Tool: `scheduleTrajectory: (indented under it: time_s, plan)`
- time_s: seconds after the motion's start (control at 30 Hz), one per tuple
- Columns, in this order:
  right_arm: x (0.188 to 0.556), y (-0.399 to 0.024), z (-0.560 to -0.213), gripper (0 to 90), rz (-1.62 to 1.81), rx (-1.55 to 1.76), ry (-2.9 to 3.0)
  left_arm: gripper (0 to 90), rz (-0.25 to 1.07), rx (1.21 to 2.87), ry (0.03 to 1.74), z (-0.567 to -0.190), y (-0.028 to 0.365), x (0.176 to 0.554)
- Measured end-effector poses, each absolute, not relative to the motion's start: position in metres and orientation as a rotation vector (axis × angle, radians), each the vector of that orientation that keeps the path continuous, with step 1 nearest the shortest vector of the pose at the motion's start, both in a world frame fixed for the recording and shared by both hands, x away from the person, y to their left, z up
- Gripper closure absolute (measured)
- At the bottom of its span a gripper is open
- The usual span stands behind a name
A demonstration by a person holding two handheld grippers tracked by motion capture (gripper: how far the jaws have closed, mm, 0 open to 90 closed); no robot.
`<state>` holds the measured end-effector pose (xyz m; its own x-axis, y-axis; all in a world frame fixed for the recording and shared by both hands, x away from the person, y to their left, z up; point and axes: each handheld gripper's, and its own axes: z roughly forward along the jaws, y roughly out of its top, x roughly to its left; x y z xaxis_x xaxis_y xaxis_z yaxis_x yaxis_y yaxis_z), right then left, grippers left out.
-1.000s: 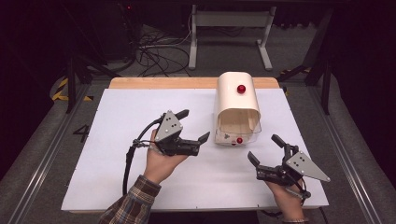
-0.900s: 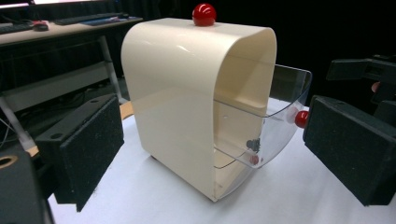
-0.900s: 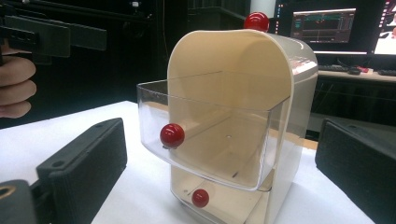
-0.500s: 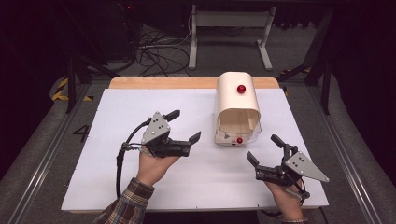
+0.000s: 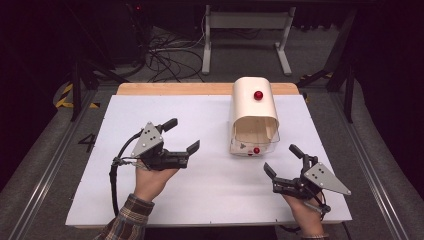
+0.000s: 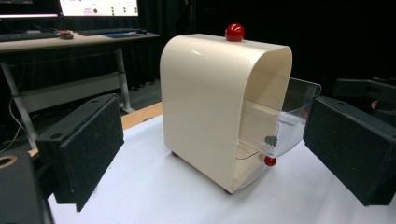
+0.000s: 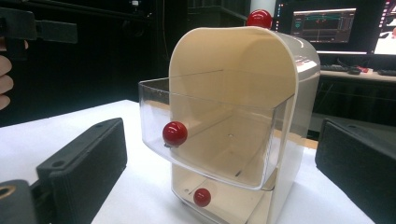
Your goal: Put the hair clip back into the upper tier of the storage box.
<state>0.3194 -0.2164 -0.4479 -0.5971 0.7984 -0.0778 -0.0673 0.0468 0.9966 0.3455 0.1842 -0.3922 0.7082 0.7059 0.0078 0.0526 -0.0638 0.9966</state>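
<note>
A cream box (image 5: 254, 107) with an arched top and a red knob (image 5: 258, 95) stands on the white table at the right of middle. A clear drawer (image 5: 256, 141) sticks out of its front, towards me. My left gripper (image 5: 184, 135) hovers open to the box's left, its black pads (image 6: 86, 149) framing the box (image 6: 205, 107) from the side with nothing between them. Just before the drawer, at the front right, my right gripper (image 5: 280, 158) is open and empty. It faces the clear drawer (image 7: 215, 140), which carries a red knob (image 7: 174, 133). A second red knob (image 7: 201, 197) sits lower down.
A white sheet (image 5: 210, 195) covers the table, and a wooden strip (image 5: 170, 88) runs along its back edge. Behind stand a desk frame (image 5: 245, 30) and floor cables (image 5: 170, 55). Monitors (image 7: 327, 25) glow in the dark beyond the box.
My left gripper has drawn back to the left, away from the box, still open. The right gripper and the box have not moved.
</note>
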Motion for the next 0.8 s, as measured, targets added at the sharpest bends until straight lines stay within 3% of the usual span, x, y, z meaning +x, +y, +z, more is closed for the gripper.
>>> scheduleTrajectory:
  time_s: [0.8]
  plan:
    - [0.317, -0.214, -0.450, 3.2, 1.618, 0.740, 1.647, 5.9, 0.642, 1.531, 0.650, -0.403, 0.224, 0.333]
